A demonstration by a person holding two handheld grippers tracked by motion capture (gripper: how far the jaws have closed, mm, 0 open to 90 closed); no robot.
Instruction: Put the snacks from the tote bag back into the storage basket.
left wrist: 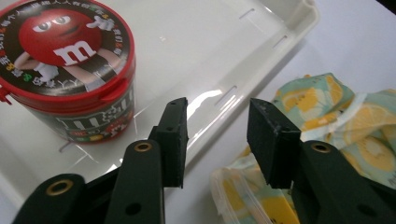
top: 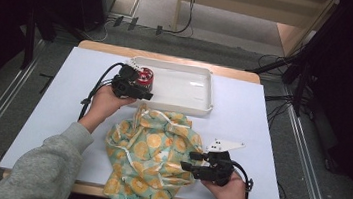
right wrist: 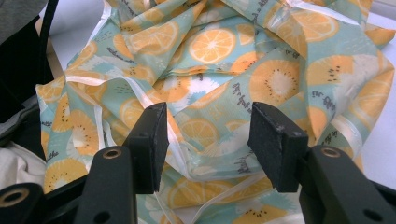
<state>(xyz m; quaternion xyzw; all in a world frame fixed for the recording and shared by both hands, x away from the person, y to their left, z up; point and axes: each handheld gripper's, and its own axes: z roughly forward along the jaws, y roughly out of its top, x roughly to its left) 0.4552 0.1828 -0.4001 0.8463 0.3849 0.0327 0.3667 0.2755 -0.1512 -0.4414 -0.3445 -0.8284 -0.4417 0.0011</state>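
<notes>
High view: the red-lidded candy tub (top: 142, 79) is seen standing at the left end of the white tray (top: 200, 89); the left gripper (top: 145, 96) is spread and empty just beside it; the right gripper (top: 188, 161) is parted over the fruit-print bag (top: 150, 159); the tub could be toppled if clipped by a jaw.

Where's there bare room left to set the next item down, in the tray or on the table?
The white tray is bare right of the red M&M's tub standing in its left end. The white tabletop is free left of the left gripper and right of the tray. It is crowded at the front, where the fruit-print bag sprawls beside the right gripper.
</notes>
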